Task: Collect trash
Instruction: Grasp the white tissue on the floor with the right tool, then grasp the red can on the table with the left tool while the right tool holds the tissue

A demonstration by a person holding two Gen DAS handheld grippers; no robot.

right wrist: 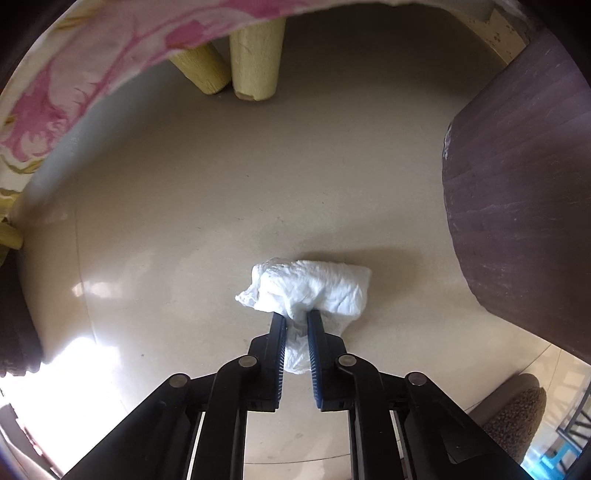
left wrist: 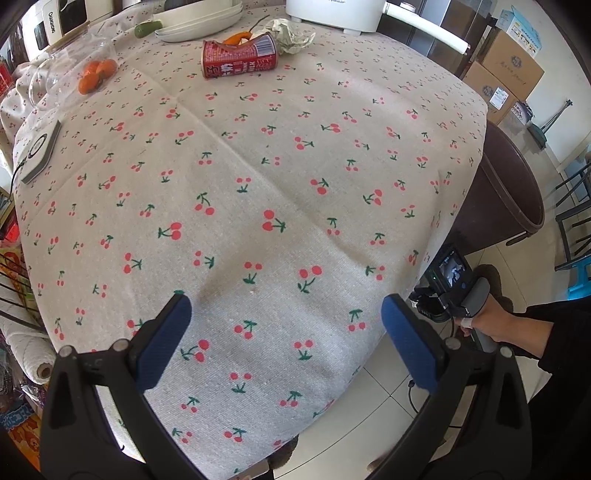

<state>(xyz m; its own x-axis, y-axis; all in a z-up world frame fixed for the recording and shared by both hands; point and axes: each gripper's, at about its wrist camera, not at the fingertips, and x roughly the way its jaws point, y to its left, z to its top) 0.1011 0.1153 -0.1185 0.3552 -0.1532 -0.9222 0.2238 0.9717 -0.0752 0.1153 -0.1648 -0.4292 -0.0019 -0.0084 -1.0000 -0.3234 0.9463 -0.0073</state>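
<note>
- The right gripper was nearly closed, its blue pads pinching a crumpled white tissue low over the beige floor.
- Whether the tissue touched the floor or hung just above it could not be told; a shadow lay behind it.
- The brown bin rose close on the right; its rim showed just past the table's right edge in the left wrist view.
- Two pale yellow table legs stood well apart from the tissue, with bare floor between.
- The left gripper was wide open and held nothing, over the near edge of the cherry-print tablecloth.
- At the cloth's far side lay a crushed red can, touching a crumpled wrapper.
</note>
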